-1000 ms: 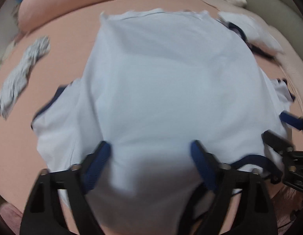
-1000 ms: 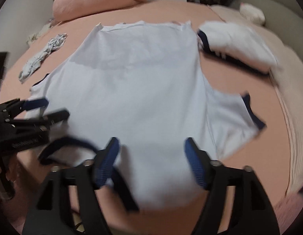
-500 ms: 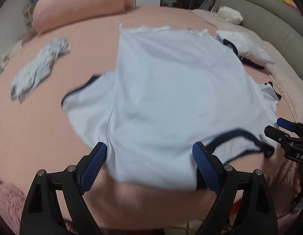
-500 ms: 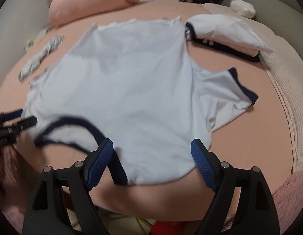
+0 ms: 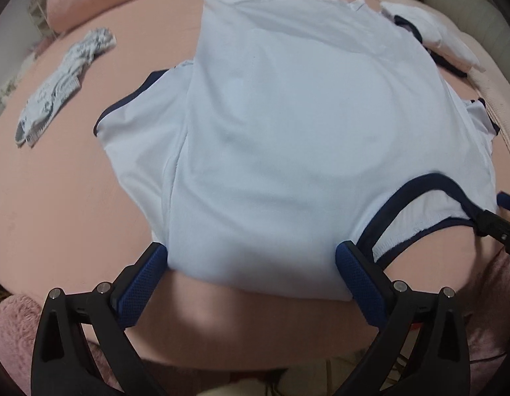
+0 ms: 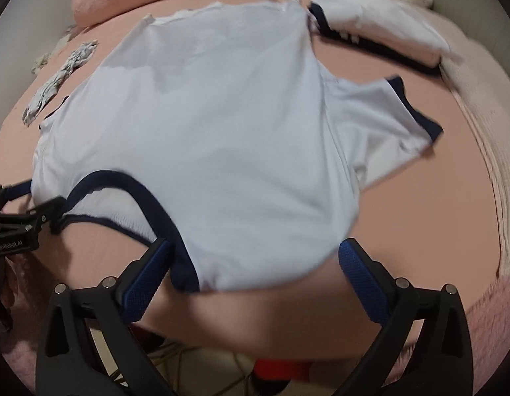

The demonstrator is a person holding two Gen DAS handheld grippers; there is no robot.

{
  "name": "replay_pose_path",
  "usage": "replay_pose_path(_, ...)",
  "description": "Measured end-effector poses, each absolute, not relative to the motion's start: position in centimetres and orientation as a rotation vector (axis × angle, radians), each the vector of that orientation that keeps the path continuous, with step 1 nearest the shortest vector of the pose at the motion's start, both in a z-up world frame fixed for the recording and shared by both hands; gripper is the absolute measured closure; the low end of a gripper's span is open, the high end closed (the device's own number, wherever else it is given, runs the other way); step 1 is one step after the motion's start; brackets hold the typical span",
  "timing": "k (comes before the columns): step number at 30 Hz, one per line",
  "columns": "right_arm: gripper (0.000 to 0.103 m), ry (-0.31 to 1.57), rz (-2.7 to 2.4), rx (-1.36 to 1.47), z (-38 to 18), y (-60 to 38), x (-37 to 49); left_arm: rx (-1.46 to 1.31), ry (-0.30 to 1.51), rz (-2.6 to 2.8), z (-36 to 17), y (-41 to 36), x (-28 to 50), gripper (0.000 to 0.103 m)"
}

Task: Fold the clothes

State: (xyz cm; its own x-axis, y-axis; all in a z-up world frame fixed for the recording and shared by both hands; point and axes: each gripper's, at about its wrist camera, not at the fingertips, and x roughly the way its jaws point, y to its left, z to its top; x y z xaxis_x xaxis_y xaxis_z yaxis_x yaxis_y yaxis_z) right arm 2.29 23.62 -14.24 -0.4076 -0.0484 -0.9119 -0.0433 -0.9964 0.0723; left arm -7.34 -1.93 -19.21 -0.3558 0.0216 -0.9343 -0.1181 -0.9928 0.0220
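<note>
Even, soft indoor light reaches my cameras, casting only faint shadows and no glare. Fisheye distortion bows both views and darkens the corners. The shirt's (image 6: 205, 138) near hem shows motion blur.

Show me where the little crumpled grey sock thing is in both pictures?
Left wrist view: the crumpled grey cloth lies at the far left on the pink bed, left of the white shirt.
Right wrist view: it is smaller, near the upper-left edge, again left of the shirt.
Shared landmark: the shirt's navy collar.
</note>
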Motion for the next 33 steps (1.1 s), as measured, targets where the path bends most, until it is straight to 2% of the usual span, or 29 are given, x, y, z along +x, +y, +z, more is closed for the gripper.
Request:
replay_pose_path(6, 0.001, -0.287, -2.743, 1.675, -11.2, 28.9, 1.9, -1.509, 0.120, 2.517, -15.1, 2.9, -8.8, 0.000)
replay_pose_path(12, 0.001, -0.350, -2.889, 1.700, -11.0, 36.4, -2.3, -1.442, 0.228, 2.380, -15.7, 12.6, -12.0, 0.000)
replay_pose_path(14, 0.003, -0.410, -2.874, 1.715, -11.4, 37.9, -3.5, -1.410, 0.188, 2.320, -15.7, 15.3, -13.0, 0.000)
replay_pose_path(17, 0.004, -0.477, -2.861, 1.673, -11.8, 38.8, -3.6, -1.349, 0.220, 2.261, -15.8, 19.2, -13.0, 0.000)
replay_pose_path(18, 0.007, -0.483, -2.853, 1.663, -12.1, 38.8, -3.5, -1.341, 0.231, 2.244, -16.1, 20.1, -13.0, 0.000)
replay_pose_path(19, 0.020, -0.490, -2.819, 1.668, -12.7, 38.7, -3.5, -1.344, 0.255, 2.236, -16.4, 20.8, -12.7, 0.000)
replay_pose_path(21, 0.035, -0.517, -2.718, 1.688, -14.1, 38.2, -3.6, -1.349, 0.302, 2.221, -17.2, 22.1, -12.0, 0.000)
replay_pose_path(24, 0.035, -0.448, -2.704, 1.644, -14.6, 37.2, -3.8, -1.351, 0.338, 2.228, -17.6, 22.2, -11.1, 0.000)
replay_pose_path(26, 0.038, -0.502, -2.657, 1.590, -14.5, 36.9, -4.5, -1.359, 0.331, 2.222, -17.5, 21.6, -10.4, 0.000)
replay_pose_path(27, 0.041, -0.553, -2.625, 1.566, -14.5, 36.9, -5.0, -1.364, 0.318, 2.221, -17.4, 21.2, -10.3, 0.000)
replay_pose_path(29, 0.056, -0.596, -2.586, 1.524, -14.7, 36.5, -6.1, -1.374, 0.284, 2.227, -17.2, 20.2, -10.4, 0.000)
replay_pose_path(30, 0.068, -0.597, -2.578, 1.505, -14.6, 36.1, -6.5, -1.378, 0.267, 2.230, -17.0, 19.5, -10.4, 0.000)
replay_pose_path(31, 0.072, -0.599, -2.567, 1.485, -14.4, 35.8, -6.8, -1.376, 0.259, 2.243, -16.7, 18.8, -10.5, 0.000)
replay_pose_path(33, 0.071, -0.592, -2.543, 1.426, -13.6, 34.7, -7.2, -1.370, 0.243, 2.277, -16.2, 17.5, -11.0, 0.000)
